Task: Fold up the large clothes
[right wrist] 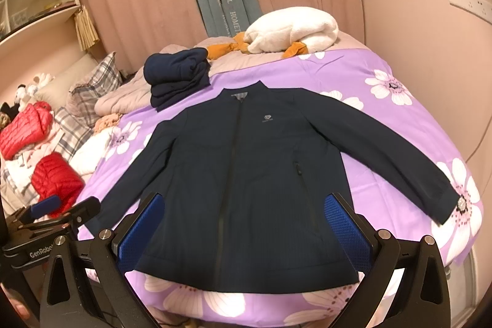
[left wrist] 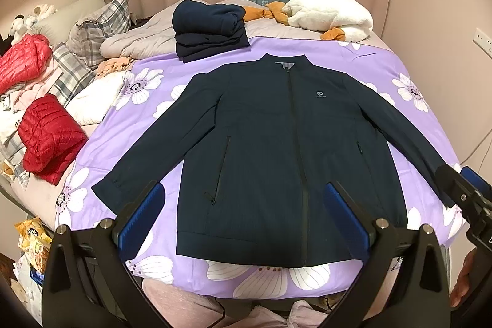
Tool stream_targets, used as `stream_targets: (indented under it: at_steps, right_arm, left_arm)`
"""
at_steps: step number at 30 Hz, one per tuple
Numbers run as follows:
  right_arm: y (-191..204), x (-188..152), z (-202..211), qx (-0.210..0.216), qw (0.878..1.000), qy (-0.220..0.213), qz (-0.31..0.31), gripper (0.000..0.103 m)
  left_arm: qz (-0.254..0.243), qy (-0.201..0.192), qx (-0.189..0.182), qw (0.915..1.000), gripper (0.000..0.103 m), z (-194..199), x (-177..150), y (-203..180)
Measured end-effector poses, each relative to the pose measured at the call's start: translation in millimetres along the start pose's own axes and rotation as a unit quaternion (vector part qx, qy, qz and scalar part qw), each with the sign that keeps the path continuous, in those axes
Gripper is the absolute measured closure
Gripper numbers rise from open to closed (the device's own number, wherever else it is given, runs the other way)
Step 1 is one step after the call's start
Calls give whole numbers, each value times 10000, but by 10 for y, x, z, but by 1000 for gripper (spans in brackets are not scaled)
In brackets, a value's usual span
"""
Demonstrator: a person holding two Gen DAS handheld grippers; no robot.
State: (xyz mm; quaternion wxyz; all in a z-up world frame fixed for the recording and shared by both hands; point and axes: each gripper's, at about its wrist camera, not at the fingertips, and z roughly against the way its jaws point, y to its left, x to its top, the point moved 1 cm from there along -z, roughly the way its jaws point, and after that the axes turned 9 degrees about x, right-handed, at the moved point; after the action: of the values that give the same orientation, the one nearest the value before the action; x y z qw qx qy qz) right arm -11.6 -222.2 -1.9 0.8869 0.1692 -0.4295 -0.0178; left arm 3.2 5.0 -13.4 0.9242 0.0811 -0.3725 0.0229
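Both hand-held grippers, left [left wrist: 244, 215] and right [right wrist: 244, 225], gape above the jacket [left wrist: 276, 159]; folded clothes [left wrist: 209, 29] lie beyond.

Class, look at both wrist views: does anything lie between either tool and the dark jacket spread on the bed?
Nothing visible does. The left tool and right tool both hang open above the jacket, near its hem. The folded navy pile sits beyond the collar, and the red puffer jacket lies off to the left.
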Motion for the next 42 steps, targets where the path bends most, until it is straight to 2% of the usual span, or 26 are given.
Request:
stream_targets:
  at_steps: [37,40,42]
  right_arm:
    - [-20,-62,-4,51,9999,-1,-110,0]
    - [-97,-75,9,265,9991,-188,-274,0]
    - [-213,-99,43,703,9950,-517,-495,0]
  left_arm:
    - [34,31,42,10000,0,-26,-28,14]
    - [71,71,-81,9999,0,-95,-44,21]
    - [200,106,-454,9987,0,-194,-57,48]
